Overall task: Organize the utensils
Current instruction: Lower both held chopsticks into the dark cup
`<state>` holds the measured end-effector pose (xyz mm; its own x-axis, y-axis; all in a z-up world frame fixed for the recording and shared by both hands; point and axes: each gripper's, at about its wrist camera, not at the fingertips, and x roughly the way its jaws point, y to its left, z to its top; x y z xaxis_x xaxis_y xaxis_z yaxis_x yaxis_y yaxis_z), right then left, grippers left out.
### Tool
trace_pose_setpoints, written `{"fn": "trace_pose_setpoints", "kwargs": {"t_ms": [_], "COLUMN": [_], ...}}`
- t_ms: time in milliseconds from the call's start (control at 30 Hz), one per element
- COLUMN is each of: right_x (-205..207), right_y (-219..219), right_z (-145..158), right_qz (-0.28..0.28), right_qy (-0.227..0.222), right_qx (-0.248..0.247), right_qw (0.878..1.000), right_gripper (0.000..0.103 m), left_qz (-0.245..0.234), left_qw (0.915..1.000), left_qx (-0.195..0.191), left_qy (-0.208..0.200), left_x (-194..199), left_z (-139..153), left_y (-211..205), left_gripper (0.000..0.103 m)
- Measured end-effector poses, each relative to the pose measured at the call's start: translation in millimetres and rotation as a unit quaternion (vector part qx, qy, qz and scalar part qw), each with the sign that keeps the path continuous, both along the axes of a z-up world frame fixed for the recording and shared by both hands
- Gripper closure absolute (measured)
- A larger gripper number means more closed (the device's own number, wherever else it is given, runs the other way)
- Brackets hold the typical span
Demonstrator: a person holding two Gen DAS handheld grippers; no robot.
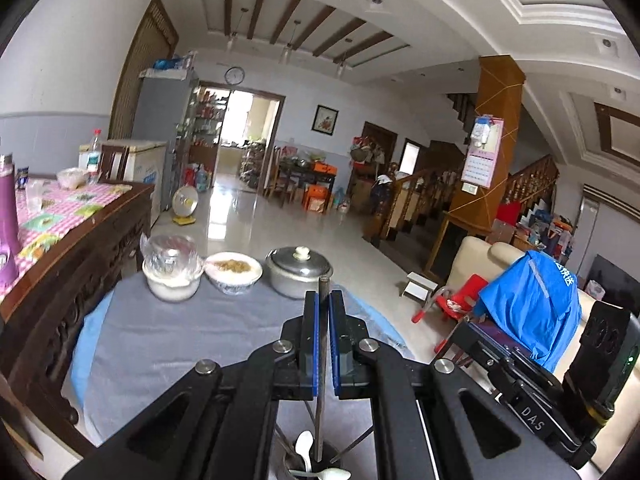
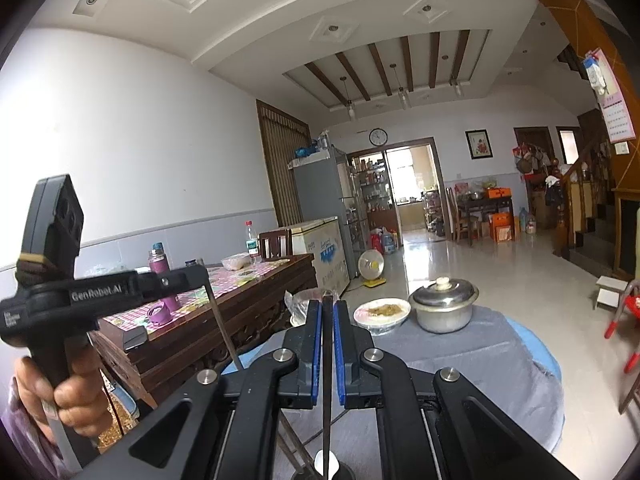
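In the left wrist view my left gripper point(image 1: 323, 296) is shut on a thin metal chopstick point(image 1: 324, 283) that stands upright between the blue pads. Its lower end hangs over a dark utensil holder point(image 1: 338, 465) with white spoons point(image 1: 305, 446) in it. My right gripper point(image 2: 328, 304) is shut on a dark chopstick point(image 2: 327, 420), also upright, above the same holder point(image 2: 346, 474) and a white spoon point(image 2: 320, 462). A hand point(image 2: 76, 396) carries the left gripper point(image 2: 200, 274) at the left of the right wrist view, with its chopstick point(image 2: 224, 328) slanting down.
On the round table's grey cloth point(image 1: 180, 340) stand a lidded metal pot point(image 1: 298, 272), a bowl of food point(image 1: 234, 276) and a plastic-covered bowl point(image 1: 172, 272). A carved wooden table with a pink checked cloth point(image 1: 60, 216) is at the left. A sofa with a blue garment point(image 1: 532, 304) is at the right.
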<state>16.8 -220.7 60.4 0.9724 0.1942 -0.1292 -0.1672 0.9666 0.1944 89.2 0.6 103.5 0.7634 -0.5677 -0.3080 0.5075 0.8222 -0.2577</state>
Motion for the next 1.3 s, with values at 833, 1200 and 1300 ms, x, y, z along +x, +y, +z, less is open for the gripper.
{"fn": "trace_pose_setpoints", "kwargs": {"t_ms": [833,1200,1300], "right_x": [19,26,29], "right_y": [-13,-9,-8], "right_z": [-38,-49,-51], "right_qz": [-0.007,-0.011,-0.016], "right_qy": [0.037,0.048,0.052], "right_qx": [0.022,0.011,0.008], "right_qw": [0.999,0.999,0.998], "right_gripper": [0.096,0.096,0.096], "left_qz": [0.048,0.059,0.068], "left_qw": [0.9954,0.9932,0.9922], "left_qx": [-0.012,0.005,0.015], "left_qy": [0.081,0.101,0.103], "left_x": [10,14,15], "left_z": [-79,-94,-96], "left_y": [7,5,4], "left_gripper": [0.098,0.098,0.098]}}
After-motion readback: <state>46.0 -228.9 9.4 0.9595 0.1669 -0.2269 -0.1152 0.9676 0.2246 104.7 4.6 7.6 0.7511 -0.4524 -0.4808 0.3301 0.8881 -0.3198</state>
